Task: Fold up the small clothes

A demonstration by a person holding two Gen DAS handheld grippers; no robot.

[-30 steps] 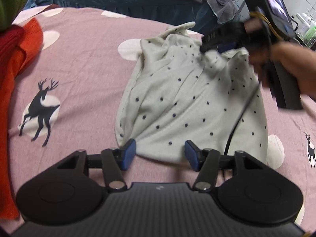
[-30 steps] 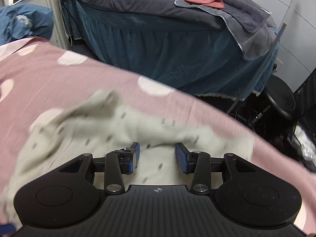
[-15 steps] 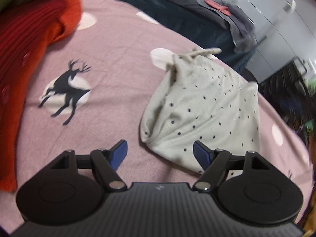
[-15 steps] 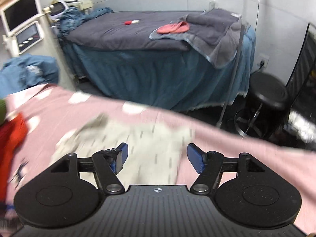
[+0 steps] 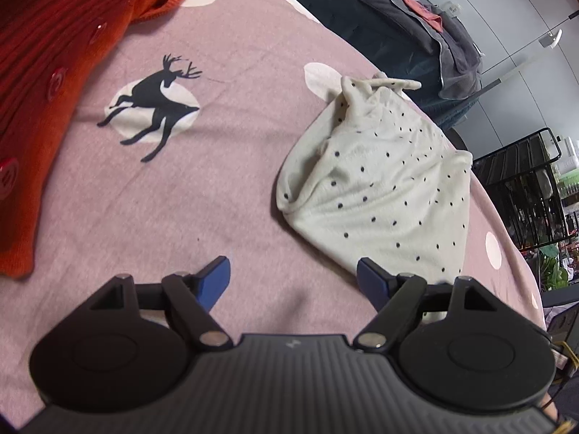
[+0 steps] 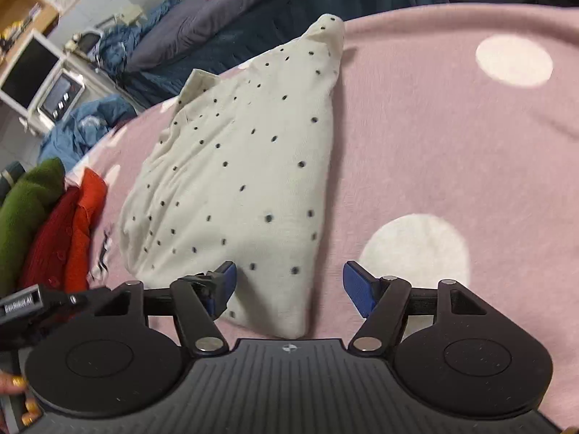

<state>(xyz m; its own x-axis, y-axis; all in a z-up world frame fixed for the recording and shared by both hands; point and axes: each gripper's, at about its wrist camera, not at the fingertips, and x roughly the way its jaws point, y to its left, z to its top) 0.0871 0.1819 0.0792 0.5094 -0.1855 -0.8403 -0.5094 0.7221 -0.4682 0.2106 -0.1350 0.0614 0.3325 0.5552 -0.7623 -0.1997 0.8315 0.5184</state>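
Note:
A small white garment with dark dots (image 5: 380,188) lies bunched in a rough wedge on the pink bedspread (image 5: 181,199). It also shows in the right wrist view (image 6: 239,181). My left gripper (image 5: 293,276) is open and empty, just left of the garment's near corner, its right fingertip (image 5: 369,275) at the cloth's edge. My right gripper (image 6: 289,282) is open and empty, with the garment's near corner lying between its fingers.
A red knit sweater (image 5: 54,54) lies at the left; it (image 6: 68,238) sits beside a green one (image 6: 25,213) in the right wrist view. The bedspread has white dots and a black deer print (image 5: 155,105). A dark bed (image 5: 380,3) and black rack (image 5: 521,188) stand beyond.
The right gripper let go of the garment's top, opened and swung round to the garment's other side. The left gripper opened wider and shifted left. The garment now lies loose.

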